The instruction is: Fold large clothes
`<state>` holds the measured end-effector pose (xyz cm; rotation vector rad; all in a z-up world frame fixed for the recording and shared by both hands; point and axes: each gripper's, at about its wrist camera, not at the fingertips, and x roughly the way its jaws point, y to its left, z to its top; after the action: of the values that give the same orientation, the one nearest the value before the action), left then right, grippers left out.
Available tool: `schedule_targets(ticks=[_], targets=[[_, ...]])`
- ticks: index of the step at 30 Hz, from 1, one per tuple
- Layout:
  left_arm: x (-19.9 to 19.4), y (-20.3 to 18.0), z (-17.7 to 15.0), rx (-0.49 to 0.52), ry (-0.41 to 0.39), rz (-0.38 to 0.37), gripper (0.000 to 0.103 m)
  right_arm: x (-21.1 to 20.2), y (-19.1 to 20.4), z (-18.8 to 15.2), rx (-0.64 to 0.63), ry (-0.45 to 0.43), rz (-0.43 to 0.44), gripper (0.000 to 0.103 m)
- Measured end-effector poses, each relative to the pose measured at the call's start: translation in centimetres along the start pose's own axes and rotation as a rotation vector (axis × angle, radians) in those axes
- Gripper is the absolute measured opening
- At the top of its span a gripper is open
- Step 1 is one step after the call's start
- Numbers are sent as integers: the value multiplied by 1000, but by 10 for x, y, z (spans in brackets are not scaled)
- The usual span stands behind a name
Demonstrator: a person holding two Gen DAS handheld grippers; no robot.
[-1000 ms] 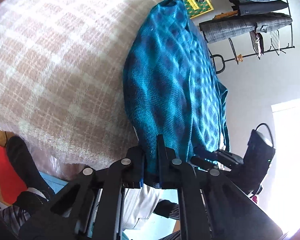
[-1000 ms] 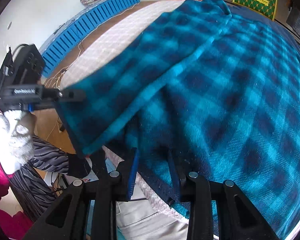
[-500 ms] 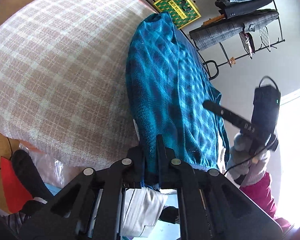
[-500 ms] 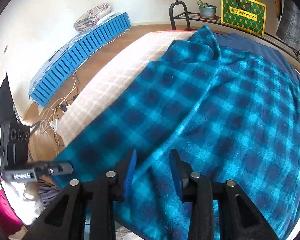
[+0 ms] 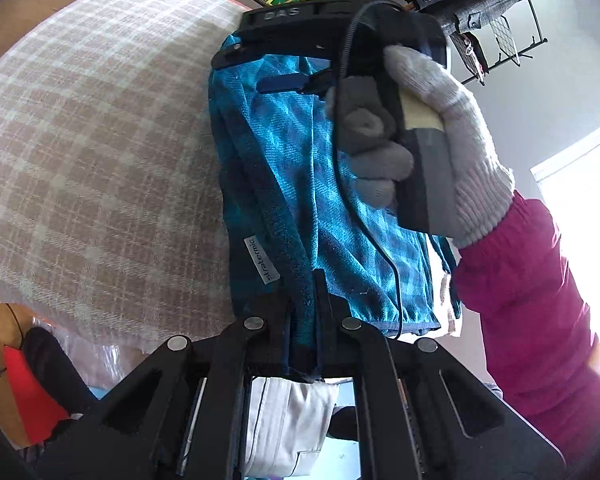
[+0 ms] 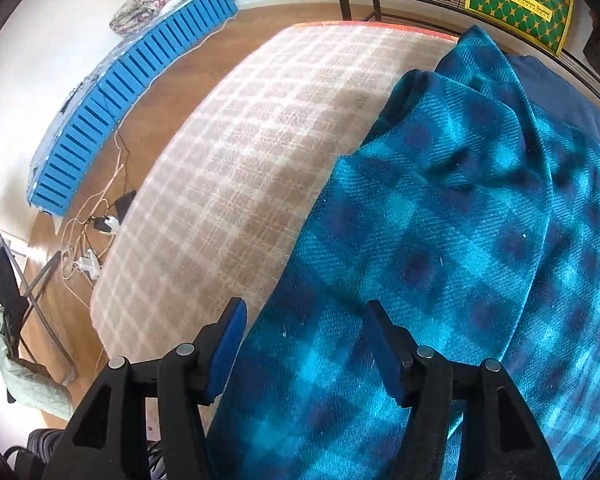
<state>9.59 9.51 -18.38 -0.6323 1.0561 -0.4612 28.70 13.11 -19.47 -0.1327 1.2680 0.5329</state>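
Note:
A large teal and navy checked blanket (image 5: 300, 184) lies on a bed with a beige checked cover (image 5: 100, 140). My left gripper (image 5: 303, 292) is shut on the blanket's near edge, beside a white label. My right gripper (image 6: 306, 328) is open, its blue-padded fingers (image 6: 230, 334) spread over the blanket (image 6: 460, 240) near its left edge. In the left wrist view the right gripper (image 5: 284, 68), held by a white-gloved hand, reaches over the far part of the blanket, which hangs bunched between the two.
The bed cover (image 6: 240, 168) is bare left of the blanket. A blue slatted panel (image 6: 132, 84), cables on the wood floor (image 6: 92, 240), a clothes rack (image 5: 480, 8) and a green-yellow box (image 6: 516, 4) surround the bed.
My right gripper has moved forward over the blanket and opened wider. The blanket has been gathered into a narrower strip. My left gripper has kept its hold on the edge.

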Motion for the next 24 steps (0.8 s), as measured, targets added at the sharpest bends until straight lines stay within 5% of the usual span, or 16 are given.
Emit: schedule_targets(ticks=[7,9,13,24], targets=[[10,-6,3,16,11,11,5,37,10,1,-42,65,-112,59],[12,-9,3,22,13,14,5,40,12,1,-58,64,-137,49],[19,-23,5,44,14,29,5,37,8,-1,-80,43,-154,11],[43,-83,4,221,30,70,5,-36,-85,-23,149,-197,222,7]])
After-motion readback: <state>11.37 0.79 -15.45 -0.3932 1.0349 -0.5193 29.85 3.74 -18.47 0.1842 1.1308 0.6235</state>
